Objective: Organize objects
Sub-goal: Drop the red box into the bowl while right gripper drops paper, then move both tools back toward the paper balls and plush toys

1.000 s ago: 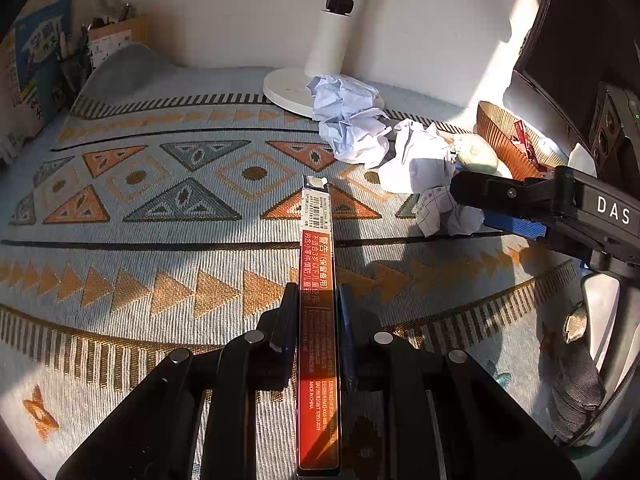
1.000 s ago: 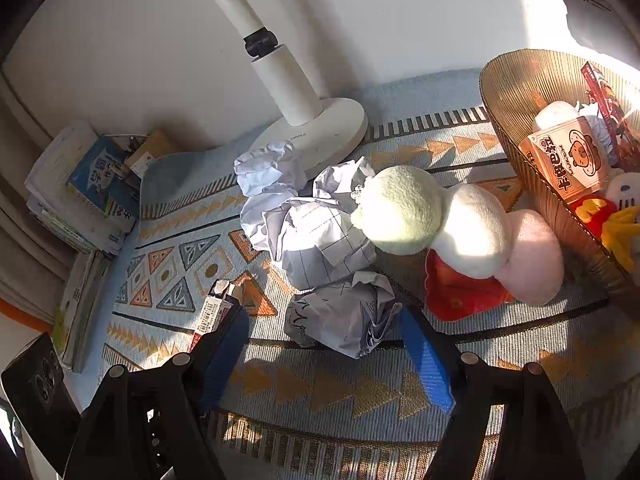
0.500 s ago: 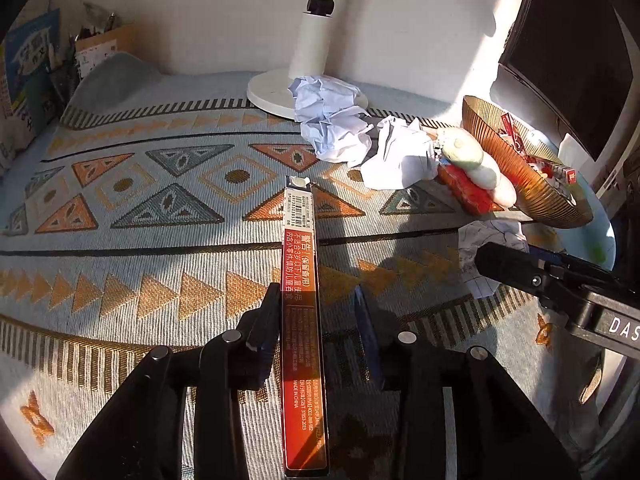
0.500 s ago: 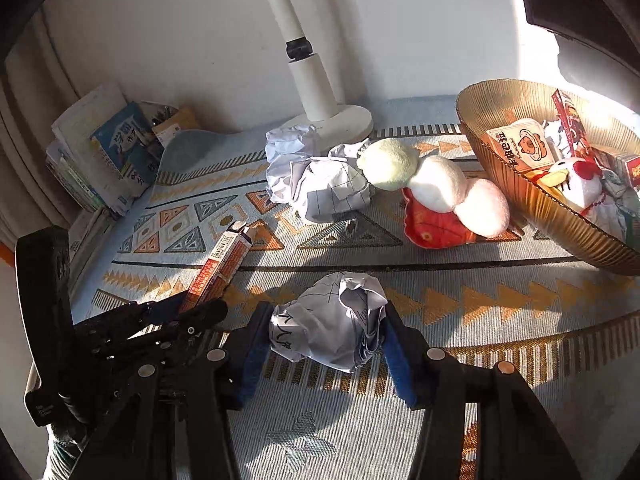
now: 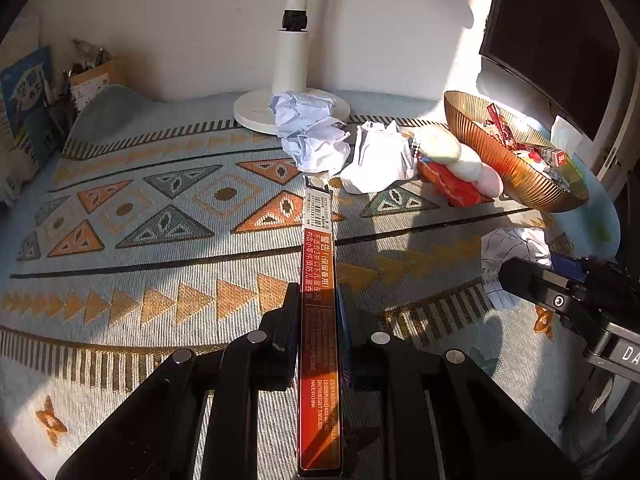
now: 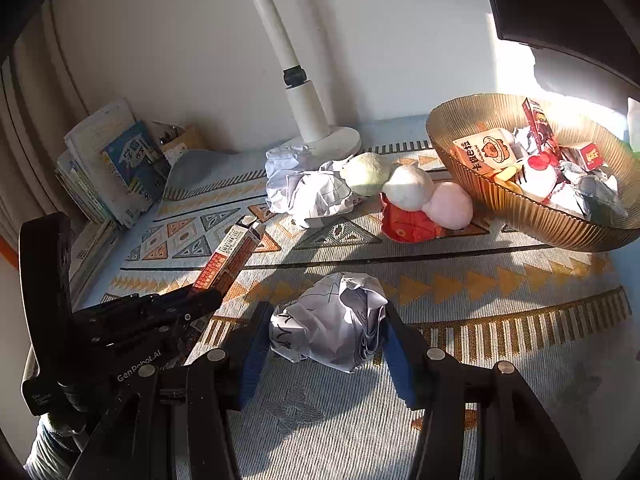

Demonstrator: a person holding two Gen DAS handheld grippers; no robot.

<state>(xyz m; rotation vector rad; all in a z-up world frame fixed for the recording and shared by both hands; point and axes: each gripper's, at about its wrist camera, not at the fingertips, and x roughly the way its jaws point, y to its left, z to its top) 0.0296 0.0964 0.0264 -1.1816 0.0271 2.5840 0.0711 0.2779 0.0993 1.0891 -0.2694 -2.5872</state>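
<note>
Red box one, paper balls three, bowl one.

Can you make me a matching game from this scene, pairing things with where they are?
Things:
1. long red box
2. crumpled paper ball
3. three-ball plush
4. bear snack pack

Places:
A. in the amber bowl
B. in the right gripper
C. lying on the patterned cloth beside the bowl
D. in the left gripper

Pairs: 1-D, 2-B, 3-C, 4-A
</note>
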